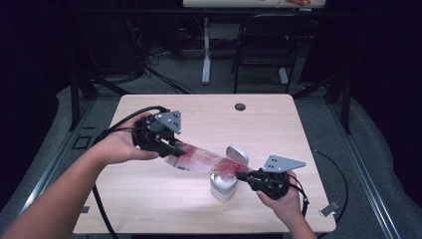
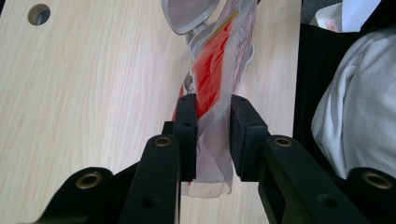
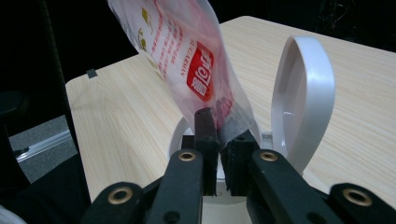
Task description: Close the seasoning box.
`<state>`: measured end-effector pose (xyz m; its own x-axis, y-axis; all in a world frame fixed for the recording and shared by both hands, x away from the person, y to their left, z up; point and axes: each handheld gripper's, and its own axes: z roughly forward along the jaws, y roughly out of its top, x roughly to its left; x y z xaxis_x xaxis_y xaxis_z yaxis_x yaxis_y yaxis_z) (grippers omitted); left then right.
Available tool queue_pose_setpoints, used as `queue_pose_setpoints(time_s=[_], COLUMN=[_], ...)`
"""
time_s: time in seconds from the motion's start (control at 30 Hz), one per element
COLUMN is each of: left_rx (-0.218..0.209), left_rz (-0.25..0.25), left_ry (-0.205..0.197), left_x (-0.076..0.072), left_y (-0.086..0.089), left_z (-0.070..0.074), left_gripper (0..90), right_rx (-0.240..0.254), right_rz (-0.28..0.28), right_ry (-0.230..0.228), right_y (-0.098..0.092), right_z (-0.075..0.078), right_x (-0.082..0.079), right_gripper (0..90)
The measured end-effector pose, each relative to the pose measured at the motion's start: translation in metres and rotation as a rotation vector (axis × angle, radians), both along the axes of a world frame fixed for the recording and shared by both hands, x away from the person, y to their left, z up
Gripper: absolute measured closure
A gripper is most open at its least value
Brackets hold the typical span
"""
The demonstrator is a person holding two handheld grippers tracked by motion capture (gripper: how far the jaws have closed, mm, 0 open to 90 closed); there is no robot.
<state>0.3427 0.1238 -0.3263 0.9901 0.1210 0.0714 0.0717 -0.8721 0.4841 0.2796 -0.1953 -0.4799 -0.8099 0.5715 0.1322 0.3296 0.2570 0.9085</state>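
Note:
A clear plastic bag (image 1: 201, 162) with red print hangs stretched above the wooden table (image 1: 149, 199), tilted down to the right. My left gripper (image 1: 171, 149) is shut on its upper left end; in the left gripper view the film (image 2: 210, 74) is bunched between the pads of that gripper (image 2: 212, 105). My right gripper (image 1: 241, 174) grips the lower right end. In the right gripper view that gripper (image 3: 224, 123) has its narrow jaws pinching the bag (image 3: 187, 56). Under that end stands a small white container (image 1: 222, 188) with its hinged lid (image 1: 238, 154) (image 3: 303, 93) raised.
A cable hole (image 1: 240, 106) sits near the table's far edge. Beyond the table stand a black chair (image 1: 263, 45) and a white desk leg (image 1: 206, 55). Cables trail off the left and right edges. A person's white garment (image 2: 355, 116) shows past the near edge.

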Motion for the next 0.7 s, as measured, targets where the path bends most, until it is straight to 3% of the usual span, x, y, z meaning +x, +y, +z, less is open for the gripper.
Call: queue_pose_setpoints(time_s=[0.7], left_rx=[-0.026], left_rz=[0.01], left_ry=[0.007], left_x=[0.0], left_y=[0.009], left_z=[-0.005], left_gripper=[75.3], right_rx=[-0.005], right_rz=[0.009], right_ry=[0.024], right_y=[0.003], right_z=[-0.011], right_x=[0.001], right_gripper=[84.5])
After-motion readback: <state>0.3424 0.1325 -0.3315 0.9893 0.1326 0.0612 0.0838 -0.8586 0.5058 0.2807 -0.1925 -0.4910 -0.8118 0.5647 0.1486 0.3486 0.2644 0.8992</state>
